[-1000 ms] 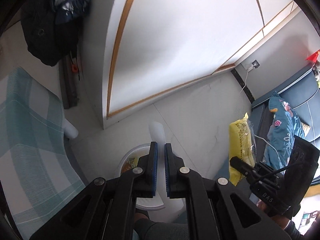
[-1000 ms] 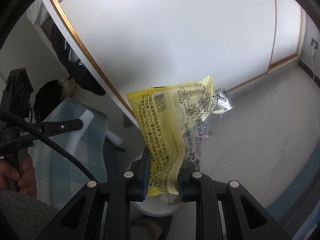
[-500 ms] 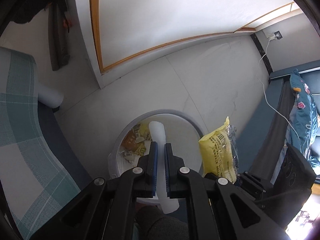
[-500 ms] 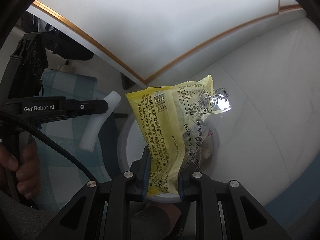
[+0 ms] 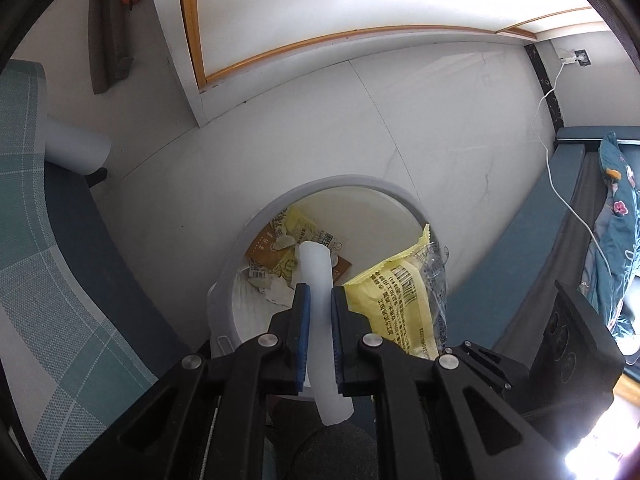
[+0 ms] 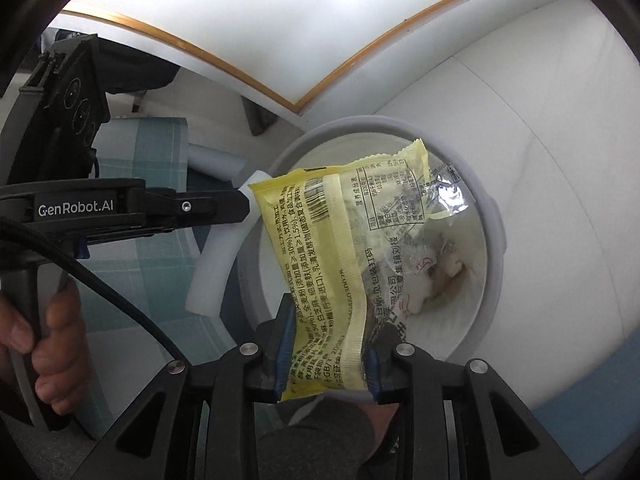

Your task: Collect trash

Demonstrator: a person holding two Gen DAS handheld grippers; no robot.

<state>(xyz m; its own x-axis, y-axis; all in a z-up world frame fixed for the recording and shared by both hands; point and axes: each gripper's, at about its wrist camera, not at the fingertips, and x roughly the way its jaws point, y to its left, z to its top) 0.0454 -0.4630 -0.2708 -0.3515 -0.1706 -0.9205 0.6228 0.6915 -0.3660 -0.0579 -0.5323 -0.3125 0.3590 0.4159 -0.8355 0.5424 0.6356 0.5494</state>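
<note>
A round white bin [image 5: 352,182] stands on the pale floor below both grippers, with wrappers and paper scraps [image 5: 280,256] inside. My left gripper [image 5: 320,292] is shut on a white foam tube [image 5: 316,264] that points down over the bin's mouth. In the right wrist view my right gripper [image 6: 326,344] has a yellow snack wrapper [image 6: 332,248] upright between its pads above the bin [image 6: 494,232]. Its jaws are opening, and the pads still touch the wrapper. The left gripper [image 6: 244,204] and foam tube [image 6: 216,272] come in from the left, held by a hand [image 6: 52,344].
A teal checked chair [image 5: 48,280] stands left of the bin and a blue sofa [image 5: 540,280] with a floral cushion stands on the right. A white cable [image 5: 560,184] runs down from a wall socket. A white cabinet with gold trim [image 5: 320,8] rises behind the bin.
Both grippers have sunk and tipped downward, so the bin now fills the view under them. The right jaws stand a little wider around the wrapper. The left grip on the tube is unchanged.
</note>
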